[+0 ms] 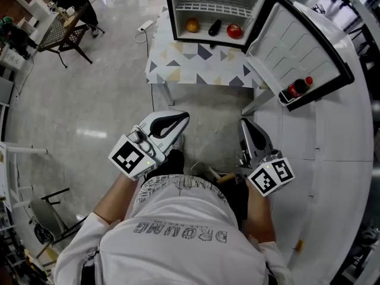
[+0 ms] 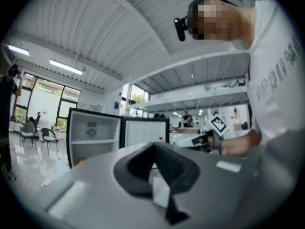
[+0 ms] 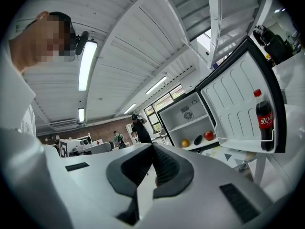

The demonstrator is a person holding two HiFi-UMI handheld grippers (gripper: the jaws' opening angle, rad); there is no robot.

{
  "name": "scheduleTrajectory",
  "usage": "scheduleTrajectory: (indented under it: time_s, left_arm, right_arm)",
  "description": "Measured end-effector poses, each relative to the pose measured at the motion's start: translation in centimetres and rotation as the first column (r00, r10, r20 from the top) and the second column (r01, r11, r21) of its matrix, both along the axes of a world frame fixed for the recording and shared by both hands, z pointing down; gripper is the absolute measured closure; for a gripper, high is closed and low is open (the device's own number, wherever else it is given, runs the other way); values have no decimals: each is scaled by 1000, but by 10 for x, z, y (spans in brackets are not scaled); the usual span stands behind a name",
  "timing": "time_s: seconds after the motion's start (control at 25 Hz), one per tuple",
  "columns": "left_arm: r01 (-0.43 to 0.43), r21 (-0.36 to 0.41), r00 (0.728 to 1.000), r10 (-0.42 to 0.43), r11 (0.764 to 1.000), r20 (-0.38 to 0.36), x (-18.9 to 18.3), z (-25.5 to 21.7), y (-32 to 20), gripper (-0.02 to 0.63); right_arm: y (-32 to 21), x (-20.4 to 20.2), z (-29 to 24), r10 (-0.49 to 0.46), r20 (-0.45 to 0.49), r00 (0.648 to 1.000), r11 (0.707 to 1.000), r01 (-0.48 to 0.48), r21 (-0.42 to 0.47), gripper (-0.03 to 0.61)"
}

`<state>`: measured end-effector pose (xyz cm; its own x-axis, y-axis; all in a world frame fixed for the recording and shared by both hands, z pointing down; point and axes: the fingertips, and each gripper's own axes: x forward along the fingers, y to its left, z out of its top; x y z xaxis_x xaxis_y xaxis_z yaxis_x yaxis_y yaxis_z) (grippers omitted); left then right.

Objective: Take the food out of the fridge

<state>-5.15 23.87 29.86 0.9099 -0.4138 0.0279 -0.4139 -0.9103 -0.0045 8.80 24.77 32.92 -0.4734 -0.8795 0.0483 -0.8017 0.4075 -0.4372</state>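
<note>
- The left tongs (image 2: pixel 153 149) are closed, pad against pad, with nothing between them. They are held level in front of the person's waist.
- The right tongs (image 3: pixel 152 149) are closed and empty too. They are held level beside the left pair, and the two do not touch.
- Both point toward the open fridge (image 1: pixel 168 10) and are well apart from it, with grey floor (image 1: pixel 89 100) between.
- The food lies in a row on the fridge's bottom shelf: a yellow-orange fruit (image 1: pixel 192 25) at the left, a dark oblong item (image 1: pixel 214 27) in the middle and a red fruit (image 1: pixel 234 31) at the right. None of them touch.
- A white wire rack (image 1: pixel 214 8) sits above them.
- The fridge door (image 1: pixel 297 46) stands open to the right, and a cola bottle (image 1: pixel 298 88) with a red cap stands in its lower pocket.
- The fridge rests on a small worktop (image 1: pixel 196 61) covered in a triangle-patterned cloth.
- A dark chair (image 1: pixel 65 34) stands far off at the upper left of the head view.
</note>
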Motion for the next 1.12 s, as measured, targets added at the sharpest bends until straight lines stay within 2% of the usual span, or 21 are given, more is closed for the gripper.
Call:
scheduleTrajectory:
  time_s: [0.36,1.12]
  left_arm:
    - [-20,-5,1000,20,1000,-5,-4,6,-36,606]
    - [-37,-65,999,36,997,-17,-37,31,-221,606]
  right_arm:
    - [-30,0,8,29,1,1000,999,-29,-22,578]
    - [-203,-37,28,50,-22,999,995,-51,-80,578]
